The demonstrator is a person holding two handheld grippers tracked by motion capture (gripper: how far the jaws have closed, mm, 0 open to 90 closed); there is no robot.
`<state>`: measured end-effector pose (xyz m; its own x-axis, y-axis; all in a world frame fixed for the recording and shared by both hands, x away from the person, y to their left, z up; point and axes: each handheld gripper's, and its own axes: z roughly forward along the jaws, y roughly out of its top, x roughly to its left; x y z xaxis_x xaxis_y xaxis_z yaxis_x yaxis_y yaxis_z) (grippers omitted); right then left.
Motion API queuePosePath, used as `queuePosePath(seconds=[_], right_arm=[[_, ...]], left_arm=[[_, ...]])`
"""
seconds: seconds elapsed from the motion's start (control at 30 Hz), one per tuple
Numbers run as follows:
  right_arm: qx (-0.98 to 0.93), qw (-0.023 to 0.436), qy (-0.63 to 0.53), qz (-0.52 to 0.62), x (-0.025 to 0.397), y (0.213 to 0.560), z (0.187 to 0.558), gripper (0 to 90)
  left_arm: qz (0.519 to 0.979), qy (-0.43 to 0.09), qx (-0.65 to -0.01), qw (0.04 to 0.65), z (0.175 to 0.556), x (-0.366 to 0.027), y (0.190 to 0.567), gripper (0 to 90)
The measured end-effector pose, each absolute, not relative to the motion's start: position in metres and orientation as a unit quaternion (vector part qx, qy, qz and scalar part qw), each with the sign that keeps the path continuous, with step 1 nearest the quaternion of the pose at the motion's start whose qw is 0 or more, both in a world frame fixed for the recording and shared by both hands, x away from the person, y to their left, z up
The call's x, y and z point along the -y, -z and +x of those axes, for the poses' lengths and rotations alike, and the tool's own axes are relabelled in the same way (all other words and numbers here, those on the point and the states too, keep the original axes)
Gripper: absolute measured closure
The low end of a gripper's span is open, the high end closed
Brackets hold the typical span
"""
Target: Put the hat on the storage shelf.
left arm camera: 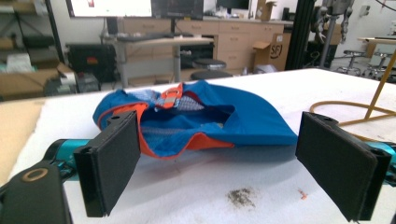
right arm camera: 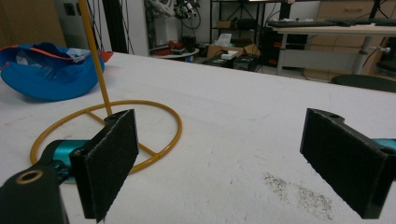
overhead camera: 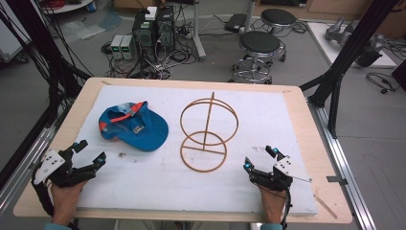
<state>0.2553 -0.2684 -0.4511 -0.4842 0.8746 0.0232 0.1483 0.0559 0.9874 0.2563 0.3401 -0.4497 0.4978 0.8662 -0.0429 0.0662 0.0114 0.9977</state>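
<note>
Lab room w/ stools, cables, PCs behind; wood table topped w/ white pad. Left to right: left gripper near front-left corner, jaws spread wide, nothing between. Aimed at cap, seen just ahead between pads in left gripper view, not touching. Cap blue w/ orange trim, lying upside down, opening up, on pad's left half. Next, wire stand, upright at centre: base ring on pad, upper ring on post, bare. Cap just beside stand, apart. Right gripper near front-right, jaws spread too, empty, close to stand's base ring.

Progress, judged: barely begun. Likely job = cap onto stand. Nothing gripped yet, cap not lifted, stand bare. Left: grip cap, lift, flip, set over upper ring; maybe steady stand w/ right.

Room: lots of open pad right of stand and along front. Cap well in from left edge, so no drop risk there. Tight spot = gap btw cap and stand; post sticks up, easy to snag. Some dirt specks on pad near front, no obstacle.
</note>
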Motion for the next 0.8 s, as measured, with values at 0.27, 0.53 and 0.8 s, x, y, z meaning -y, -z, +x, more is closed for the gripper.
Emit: queuePosePath(seconds=[0.27, 0.53, 0.8], right_arm=[[-0.651, 0.323, -0.564, 0.392, 0.269, 0.451, 0.255, 10.5], [-0.652, 0.325, -0.564, 0.390, 0.268, 0.451, 0.256, 10.5], [-0.652, 0.324, -0.564, 0.390, 0.268, 0.451, 0.256, 10.5]], left_arm=[[0.641, -0.316, -0.373, 0.591, 0.268, -0.345, 0.425, 14.3], [0.678, -0.292, -0.374, 0.562, 0.294, -0.343, 0.401, 14.6], [0.728, -0.278, -0.369, 0.507, 0.323, -0.338, 0.376, 14.6]])
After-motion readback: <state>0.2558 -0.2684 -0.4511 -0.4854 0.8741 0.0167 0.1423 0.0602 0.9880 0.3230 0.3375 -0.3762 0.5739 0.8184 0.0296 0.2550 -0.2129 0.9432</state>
